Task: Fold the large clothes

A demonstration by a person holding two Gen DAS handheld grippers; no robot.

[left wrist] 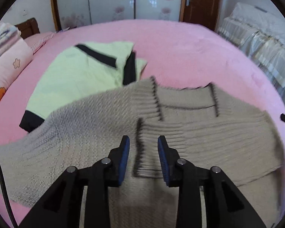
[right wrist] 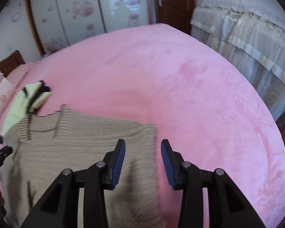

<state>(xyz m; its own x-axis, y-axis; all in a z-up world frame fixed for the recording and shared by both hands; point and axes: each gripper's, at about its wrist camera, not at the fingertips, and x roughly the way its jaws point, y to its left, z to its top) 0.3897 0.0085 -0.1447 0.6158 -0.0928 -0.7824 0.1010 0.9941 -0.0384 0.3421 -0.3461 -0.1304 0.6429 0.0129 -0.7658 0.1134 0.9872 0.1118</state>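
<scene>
The beige knit sweater (left wrist: pixel 190 133) lies spread flat near the bed's (left wrist: pixel 180 47) front edge, ready for folding, its upper left overlapping the pale green garment (left wrist: pixel 76 72). Both the left hand-held gripper (left wrist: pixel 143 142) and right hand-held gripper (right wrist: pixel 143 146) tilt downward above it, jaws parted, holding nothing

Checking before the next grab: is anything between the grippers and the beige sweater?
Nothing visible. The left gripper and right gripper hang open directly over the beige knit sweater; the green garment lies beyond it.
</scene>
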